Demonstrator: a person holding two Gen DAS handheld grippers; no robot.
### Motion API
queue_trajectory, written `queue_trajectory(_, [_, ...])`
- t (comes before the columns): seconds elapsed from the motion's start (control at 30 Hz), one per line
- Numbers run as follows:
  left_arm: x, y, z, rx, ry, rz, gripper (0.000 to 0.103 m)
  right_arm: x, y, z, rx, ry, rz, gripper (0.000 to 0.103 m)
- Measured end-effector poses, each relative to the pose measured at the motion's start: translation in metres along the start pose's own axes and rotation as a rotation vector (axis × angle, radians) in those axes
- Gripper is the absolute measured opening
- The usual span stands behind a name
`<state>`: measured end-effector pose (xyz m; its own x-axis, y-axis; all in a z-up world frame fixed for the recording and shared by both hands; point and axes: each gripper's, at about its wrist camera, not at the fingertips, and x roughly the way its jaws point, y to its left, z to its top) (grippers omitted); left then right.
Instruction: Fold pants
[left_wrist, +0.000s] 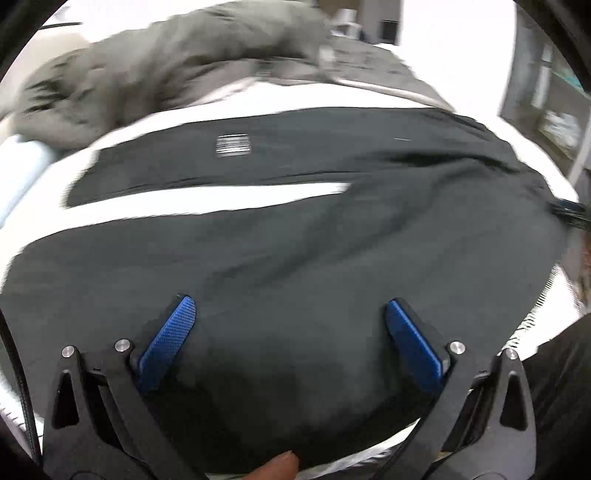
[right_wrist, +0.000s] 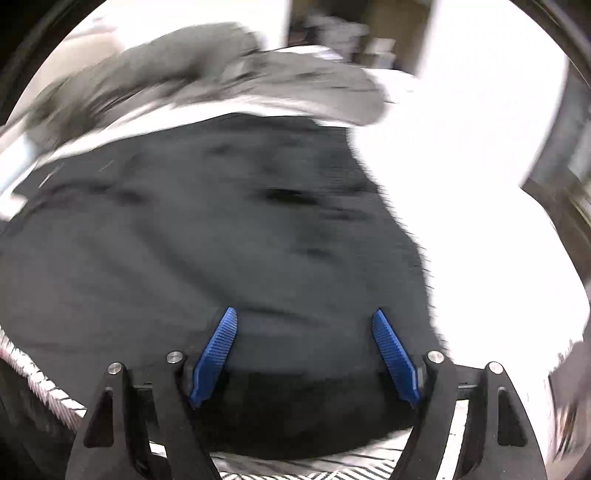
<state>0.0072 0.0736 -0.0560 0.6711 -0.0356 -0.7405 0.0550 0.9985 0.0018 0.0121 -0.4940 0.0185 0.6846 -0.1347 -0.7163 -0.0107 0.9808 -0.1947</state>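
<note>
Black pants (left_wrist: 295, 236) lie spread on white tabletop (left_wrist: 229, 199), legs apart. Left gripper (left_wrist: 290, 308) & right gripper (right_wrist: 304, 319) hover over them, jaws released, nothing held. Folding seems not begun; next move probably needs grasping an edge.

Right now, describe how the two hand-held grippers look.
Both match. The left hand-held gripper and right hand-held gripper each have black linkage arms with triangular cut-outs, silver pivot bolts and ribbed blue pads. A black cable runs beside the left one.
</note>
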Motion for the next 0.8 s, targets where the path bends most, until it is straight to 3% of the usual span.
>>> queue_trajectory(0.07, [-0.007, 0.037, -0.006, -0.042, 0.004, 0.115, 0.103, -0.002, -0.017, -0.005, 0.024, 0.003, -0.122, 0.083])
queue_trajectory(0.23, [-0.022, 0.132, -0.021, -0.204, 0.004, 0.278, 0.103, -0.013, -0.034, -0.020, 0.129, 0.009, -0.044, 0.084])
queue_trajectory(0.33, [-0.029, 0.170, -0.030, -0.278, 0.004, 0.249, 0.100, -0.020, -0.030, -0.024, 0.134, 0.004, -0.014, 0.084])
queue_trajectory(0.43, [-0.041, 0.167, -0.030, -0.244, -0.009, 0.290, 0.098, -0.027, -0.034, -0.029, 0.146, 0.004, 0.005, 0.084])
queue_trajectory(0.53, [-0.064, 0.156, -0.039, -0.303, -0.063, 0.240, 0.098, -0.038, -0.037, -0.036, 0.181, -0.011, 0.036, 0.084])
queue_trajectory(0.67, [-0.087, 0.173, -0.063, -0.506, -0.122, 0.117, 0.093, -0.068, -0.050, -0.061, 0.287, -0.035, 0.135, 0.084])
queue_trajectory(0.77, [-0.080, 0.178, -0.075, -0.587, -0.093, 0.059, 0.076, -0.069, -0.054, -0.076, 0.345, -0.024, 0.215, 0.083])
queue_trajectory(0.8, [-0.075, 0.178, -0.077, -0.594, -0.079, 0.049, 0.067, -0.068, -0.054, -0.080, 0.362, -0.018, 0.236, 0.083])
